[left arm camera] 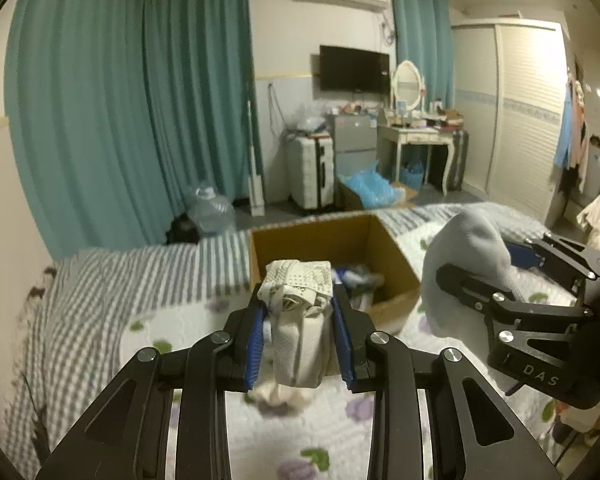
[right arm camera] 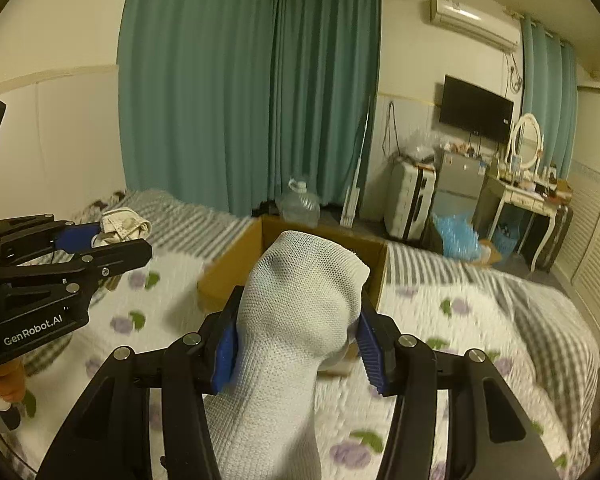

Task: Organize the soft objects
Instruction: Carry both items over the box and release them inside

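The cardboard box [left arm camera: 396, 258] sits on the bed [left arm camera: 140, 280], apparently holding bundled cloth [left arm camera: 360, 276] inside.

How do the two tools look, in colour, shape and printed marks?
Both are black, built of flat linked bars joined by round silver pins, with ribbed blue pads inside the fingers. The left tool carries white "GenRobot.AI" lettering on its side, seen from the right camera. The right tool shows white letters "DAS" in the left camera.

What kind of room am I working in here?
A lived-in bedroom, most likely in a home. You're over a bed with a floral and striped quilt; across the floor stand a dressing table with an oval mirror, a louvred wardrobe and a wall-mounted TV.
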### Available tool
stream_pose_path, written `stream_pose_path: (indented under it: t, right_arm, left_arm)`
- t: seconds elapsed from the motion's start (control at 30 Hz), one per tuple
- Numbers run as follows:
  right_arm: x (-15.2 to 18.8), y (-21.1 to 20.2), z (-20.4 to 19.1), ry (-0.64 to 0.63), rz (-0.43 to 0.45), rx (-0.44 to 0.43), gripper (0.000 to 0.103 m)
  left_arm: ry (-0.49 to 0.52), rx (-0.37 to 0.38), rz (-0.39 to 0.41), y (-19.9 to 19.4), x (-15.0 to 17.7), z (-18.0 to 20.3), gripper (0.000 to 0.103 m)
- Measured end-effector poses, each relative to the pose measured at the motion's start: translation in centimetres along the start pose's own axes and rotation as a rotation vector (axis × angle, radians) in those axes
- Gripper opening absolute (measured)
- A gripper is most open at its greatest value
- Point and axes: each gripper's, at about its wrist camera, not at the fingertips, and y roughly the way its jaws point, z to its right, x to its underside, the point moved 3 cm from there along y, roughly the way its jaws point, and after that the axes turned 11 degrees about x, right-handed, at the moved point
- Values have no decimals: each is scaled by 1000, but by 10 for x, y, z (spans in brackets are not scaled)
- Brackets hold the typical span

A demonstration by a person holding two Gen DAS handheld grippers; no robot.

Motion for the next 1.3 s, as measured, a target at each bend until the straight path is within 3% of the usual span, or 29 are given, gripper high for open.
stream_pose_path:
  t: [0.17, 0.37, 0.53, 0.73, 0.83, 0.87, 0.9, 0.93, 0.97, 1.07, 1.3]
  right_arm:
    - [-26, 25, 6, 4, 23, -5, 51]
    - [-37, 81, 6, -13, 4, -8, 51]
    - [-25, 135, 8, -8, -49, -8, 51]
    - [-8, 185, 14, 32, -107, -19, 52]
    - [-7, 198, 17, 34, -117, -23, 59]
    - [-7, 200, 18, 36, -116, -18, 65]
    - [-9, 201, 19, 44, -108, -4, 79]
    - [-10, 199, 23, 55, -96, 7, 84]
    - [-12, 196, 25, 67, -86, 11, 85]
    - [-18, 184, 32, 102, -74, 4, 88]
    - [-44, 119, 52, 135, -20, 49, 92]
  left_arm:
    - [17, -10, 16, 15, -27, -7, 30]
    - [16, -23, 1, 66, -44, -24, 30]
    - [28, 22, -19, 110, -37, -34, 30]
    - [39, 23, -84, 166, -24, -46, 32]
    - [51, 3, -84, 181, -18, -48, 34]
    - [57, -9, -83, 185, -16, -49, 37]
    - [59, -14, -84, 188, -16, -49, 46]
    - [52, -12, -82, 190, -16, -51, 58]
    - [41, -7, -83, 191, -17, -53, 61]
    - [0, -4, -61, 183, -20, -61, 61]
    - [33, -61, -7, 129, -42, -53, 61]
